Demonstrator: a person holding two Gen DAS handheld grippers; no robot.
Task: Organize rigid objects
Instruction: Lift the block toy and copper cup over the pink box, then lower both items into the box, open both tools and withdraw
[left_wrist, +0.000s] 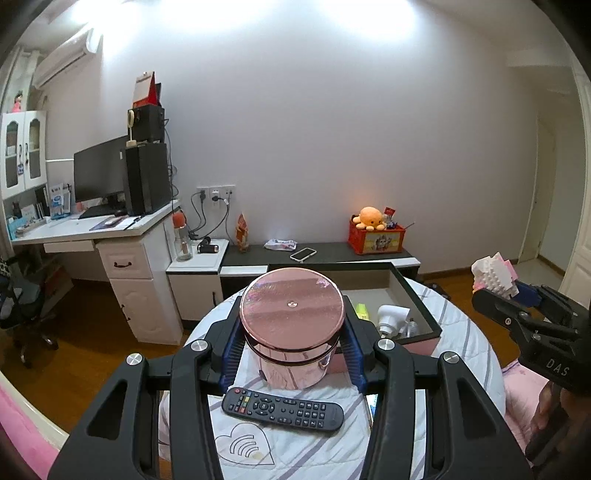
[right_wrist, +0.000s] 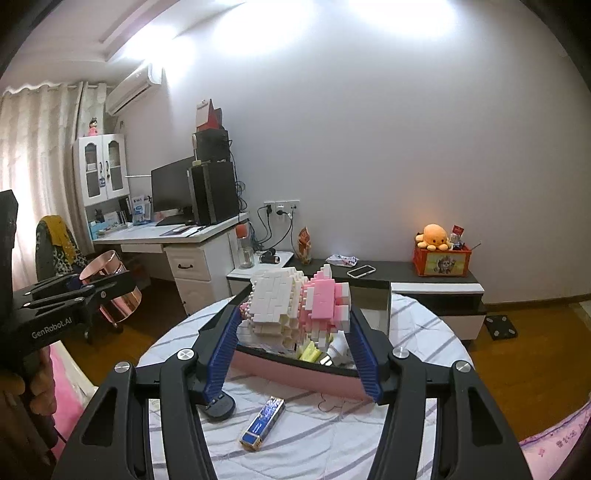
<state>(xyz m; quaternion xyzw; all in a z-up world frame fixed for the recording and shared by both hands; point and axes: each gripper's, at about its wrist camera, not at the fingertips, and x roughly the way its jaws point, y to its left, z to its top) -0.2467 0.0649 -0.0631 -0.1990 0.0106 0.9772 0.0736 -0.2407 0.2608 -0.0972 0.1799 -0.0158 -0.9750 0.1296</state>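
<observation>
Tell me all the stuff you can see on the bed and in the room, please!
round tin: one, shiny pink, held in left gripper
brick model: one, white and pink, held in right gripper
remote: one, black, on the striped quilt
small box: one, blue and white, on quilt
storage box: one, dark rim, pink side, on quilt
phone: one, white-edged, low cabinet
octopus toy: one, orange, on red crate
monitor: one, black, desk

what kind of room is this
Most likely a bedroom or a home study: a white desk carries a monitor and a computer tower, an air conditioner hangs on the wall, and an orange plush toy sits in a box.
</observation>
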